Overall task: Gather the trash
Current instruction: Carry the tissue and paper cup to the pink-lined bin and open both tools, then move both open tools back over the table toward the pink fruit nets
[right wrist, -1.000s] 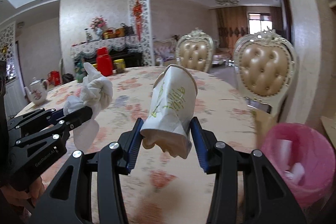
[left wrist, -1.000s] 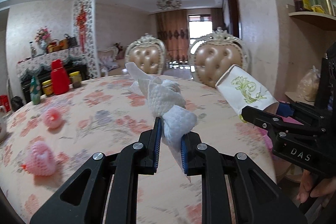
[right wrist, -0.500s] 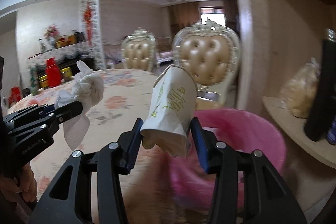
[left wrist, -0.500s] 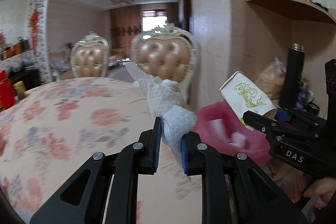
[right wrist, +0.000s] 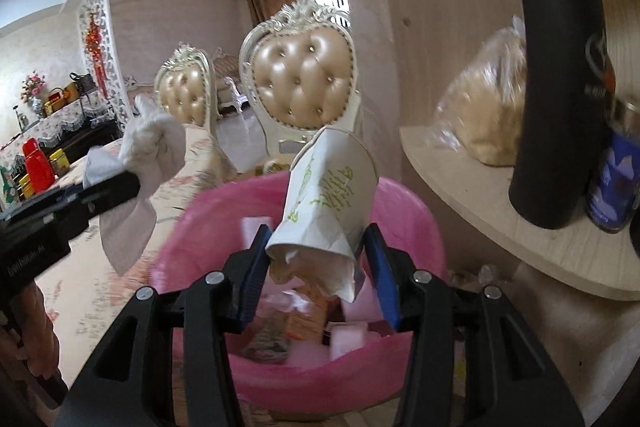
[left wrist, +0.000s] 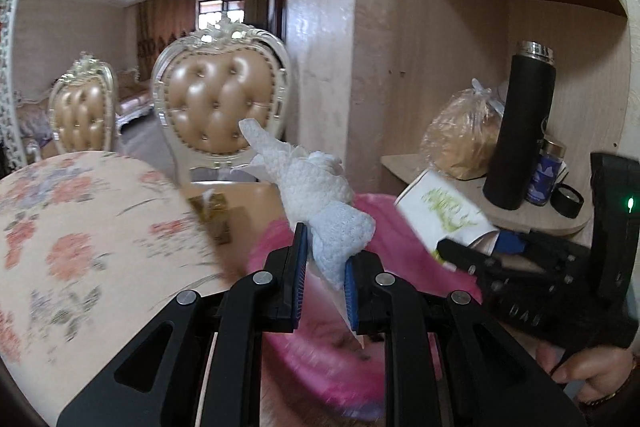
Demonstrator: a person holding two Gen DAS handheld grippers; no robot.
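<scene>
Your left gripper (left wrist: 323,269) clamps the crumpled tissue (left wrist: 320,205) over the pink bin (right wrist: 404,215); your right gripper's (right wrist: 316,265) jaws have just been opening, crushed paper cup (right wrist: 328,203) between them.

Trash over the pink bin (right wrist: 408,211)

Crumpled white paper towel (left wrist: 320,191), wadded and pointing up, pinched above the bin's near rim. Crushed white paper cup (right wrist: 328,203) with green print, mouth upward (base torn), tilted over the bin's middle, above scraps already inside.
</scene>
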